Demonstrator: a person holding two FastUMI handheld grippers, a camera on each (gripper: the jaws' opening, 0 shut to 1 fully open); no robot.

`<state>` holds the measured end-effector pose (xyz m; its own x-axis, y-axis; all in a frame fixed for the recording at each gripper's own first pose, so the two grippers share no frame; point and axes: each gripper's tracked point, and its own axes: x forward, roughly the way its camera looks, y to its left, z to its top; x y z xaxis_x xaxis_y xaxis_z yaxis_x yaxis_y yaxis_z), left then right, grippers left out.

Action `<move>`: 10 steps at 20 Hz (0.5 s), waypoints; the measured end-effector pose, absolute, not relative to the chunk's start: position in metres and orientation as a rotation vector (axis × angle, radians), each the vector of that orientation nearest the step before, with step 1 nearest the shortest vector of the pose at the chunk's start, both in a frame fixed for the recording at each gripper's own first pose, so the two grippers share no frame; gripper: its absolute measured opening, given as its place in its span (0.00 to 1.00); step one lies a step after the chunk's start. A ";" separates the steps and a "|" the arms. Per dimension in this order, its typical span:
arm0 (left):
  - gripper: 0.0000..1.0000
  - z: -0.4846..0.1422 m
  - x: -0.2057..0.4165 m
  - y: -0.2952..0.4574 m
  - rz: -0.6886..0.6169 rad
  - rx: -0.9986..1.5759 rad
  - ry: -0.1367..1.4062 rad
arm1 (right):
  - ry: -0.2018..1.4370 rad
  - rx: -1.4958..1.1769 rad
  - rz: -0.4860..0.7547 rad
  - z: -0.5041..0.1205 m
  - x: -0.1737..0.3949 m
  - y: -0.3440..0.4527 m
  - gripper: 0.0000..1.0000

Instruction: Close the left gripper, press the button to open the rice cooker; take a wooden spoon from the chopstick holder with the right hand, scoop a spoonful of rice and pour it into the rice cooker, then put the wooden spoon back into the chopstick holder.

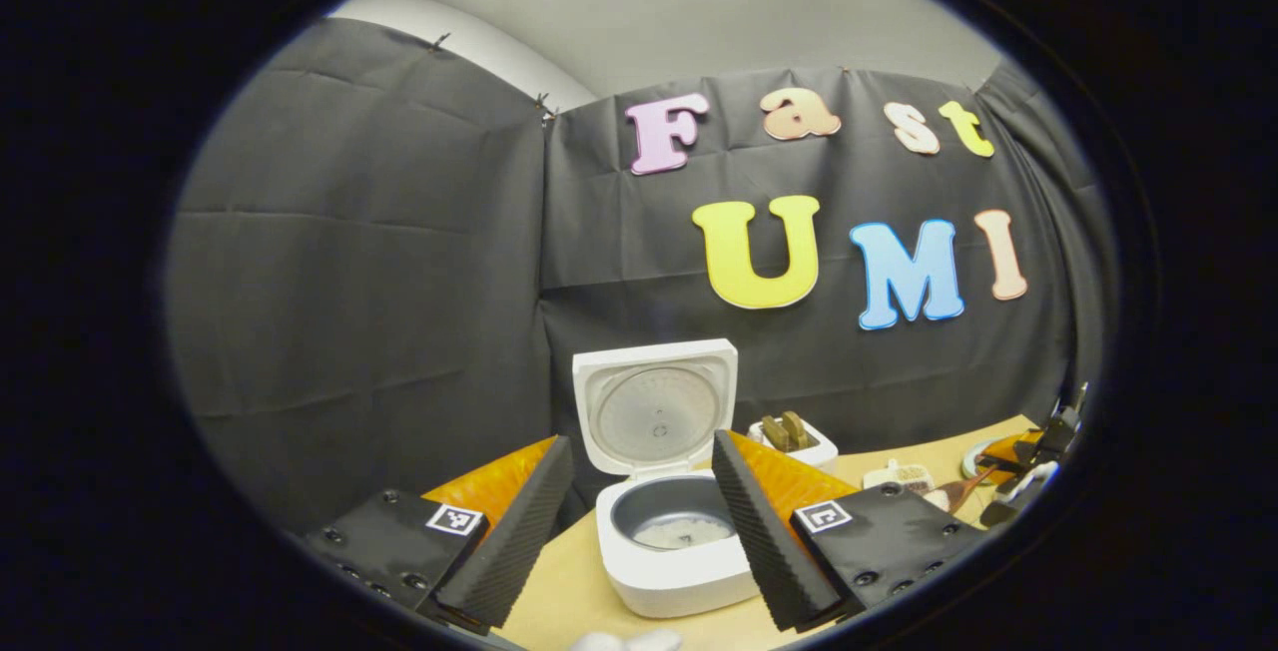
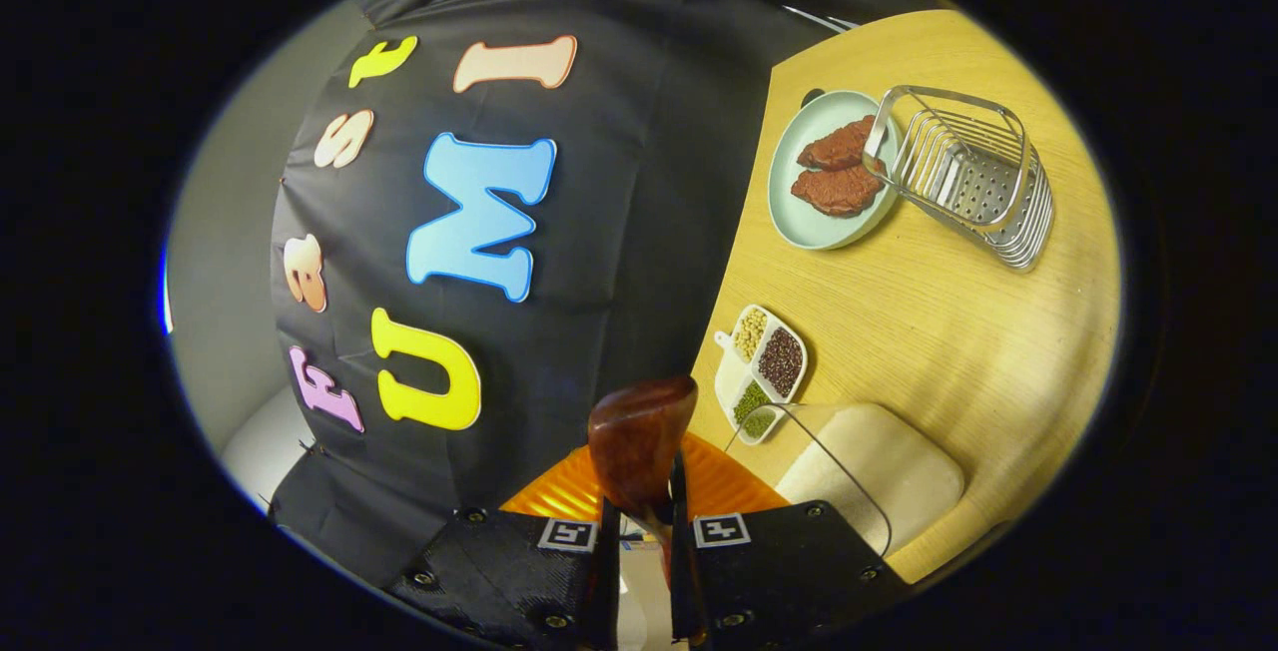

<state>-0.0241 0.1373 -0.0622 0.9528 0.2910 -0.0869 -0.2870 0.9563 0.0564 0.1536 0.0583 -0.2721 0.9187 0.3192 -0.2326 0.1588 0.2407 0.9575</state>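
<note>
Rice cooker (image 1: 667, 491) lid-up between spread left claw (image 1: 639, 531) fingers in left gripper view; right claw (image 2: 639, 531) clamping wooden spoon (image 2: 639, 446) in right gripper view.

The left gripper (image 1: 639, 531) has two wedge-shaped fingers (image 1: 514, 531) faced with black ribbed pads; their outer sides are translucent orange. Each finger sits on a flat black plate fixed with dark round screws, and each plate carries a small square black-and-white marker (image 1: 454, 519).

The right gripper (image 2: 639, 531) has the same build: black textured plates with dark screws, an orange ribbed part behind them, and a square black-and-white marker (image 2: 721, 529) on each plate. Seen far off in the left gripper view, it looks black and orange with pale parts.
</note>
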 end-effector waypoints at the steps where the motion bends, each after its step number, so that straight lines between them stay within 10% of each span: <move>1: 0.97 -0.063 -0.026 0.138 0.297 0.047 0.090 | 0.420 1.340 0.126 -0.263 0.152 0.063 0.21; 10: 0.97 -0.080 -0.046 0.157 0.332 0.033 0.096 | 0.454 1.412 0.261 -0.172 0.150 0.169 0.21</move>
